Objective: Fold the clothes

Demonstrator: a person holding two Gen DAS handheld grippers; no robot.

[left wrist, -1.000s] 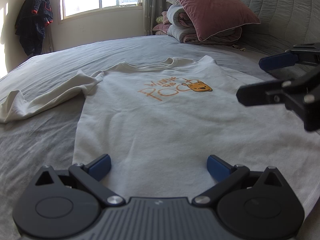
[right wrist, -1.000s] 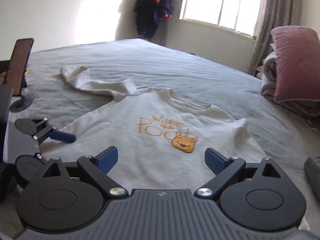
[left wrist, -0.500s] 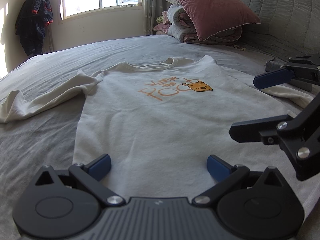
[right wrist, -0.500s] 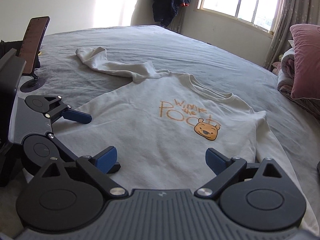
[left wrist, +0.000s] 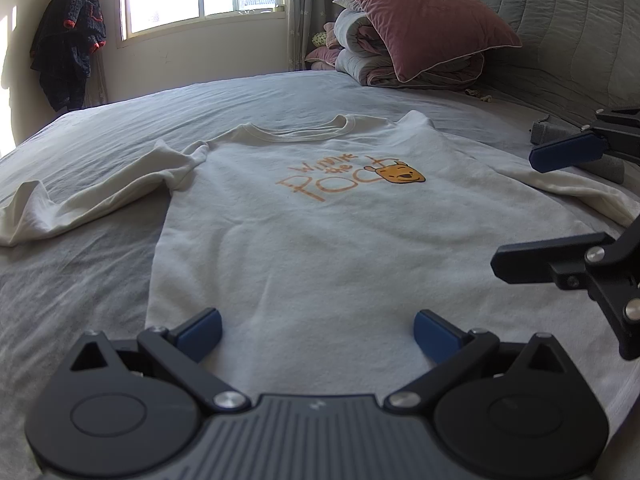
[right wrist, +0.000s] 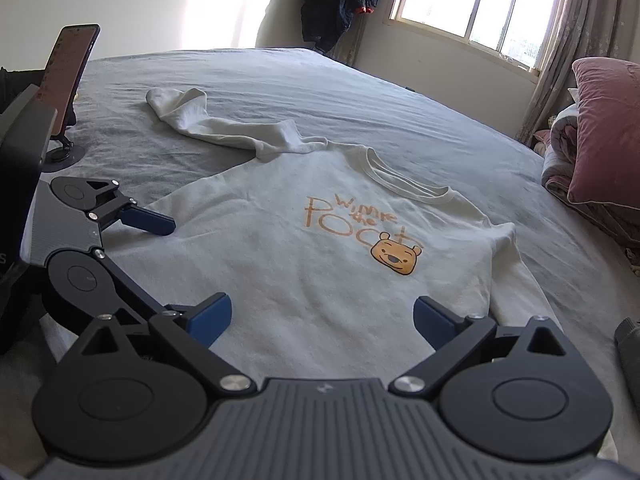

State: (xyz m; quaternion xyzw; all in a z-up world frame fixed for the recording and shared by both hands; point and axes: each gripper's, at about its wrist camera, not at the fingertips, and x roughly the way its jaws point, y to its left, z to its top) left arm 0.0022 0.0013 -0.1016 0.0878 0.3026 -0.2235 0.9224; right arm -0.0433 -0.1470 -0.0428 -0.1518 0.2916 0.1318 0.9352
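Hovering over the hem end of the white shirt (left wrist: 304,240), we have the left gripper (left wrist: 316,330) spread wide with nothing between its blue pads, low at the near edge of the grey bed (left wrist: 100,264). Our right gripper (right wrist: 322,316) gapes empty too, near the shirt's right side. The shirt lies flat, print up, one sleeve (right wrist: 224,124) trailing toward the phone (right wrist: 70,76) on its stand.

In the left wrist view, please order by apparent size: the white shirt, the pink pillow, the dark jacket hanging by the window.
1. white shirt, though it lies nearest the camera
2. pink pillow
3. dark jacket, farthest away
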